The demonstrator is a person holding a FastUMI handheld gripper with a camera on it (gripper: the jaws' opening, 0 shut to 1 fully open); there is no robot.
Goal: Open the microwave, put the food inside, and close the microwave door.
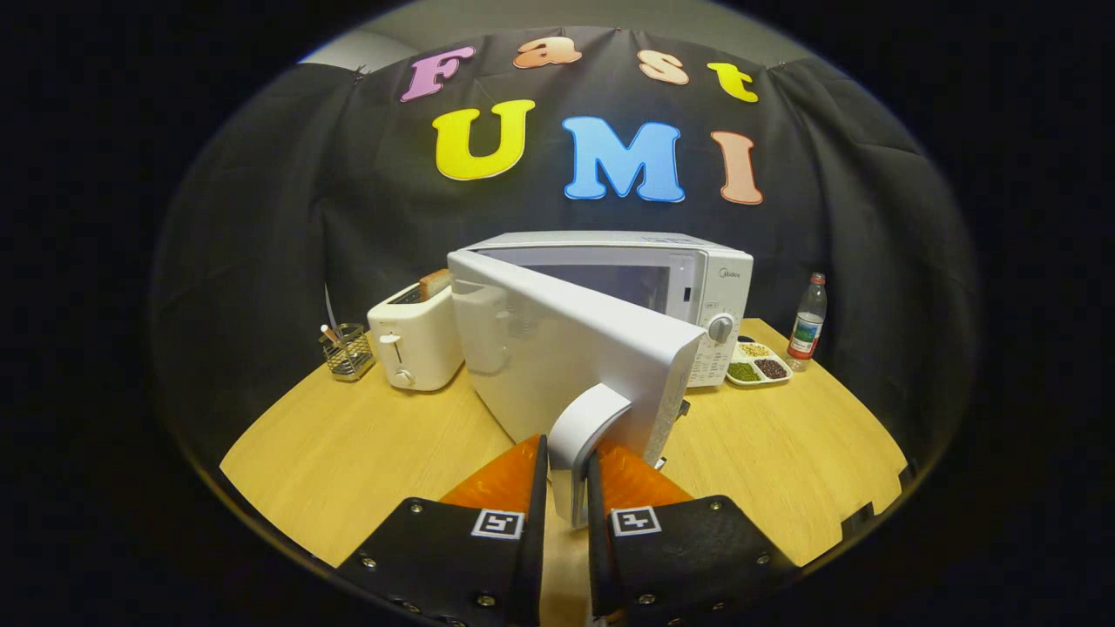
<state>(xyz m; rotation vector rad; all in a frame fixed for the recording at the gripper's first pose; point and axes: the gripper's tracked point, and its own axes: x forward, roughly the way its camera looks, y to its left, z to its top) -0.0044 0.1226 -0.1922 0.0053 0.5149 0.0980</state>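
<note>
Here the gripper (568,488) pinches the door handle (582,435) of the microwave (688,279); the door (557,348) stands part-open, so the pull should follow its hinge arc.

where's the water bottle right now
In the gripper view the water bottle stands upright on the wooden table, far beyond the fingers, just right of the microwave and behind the sectioned snack tray.
</note>
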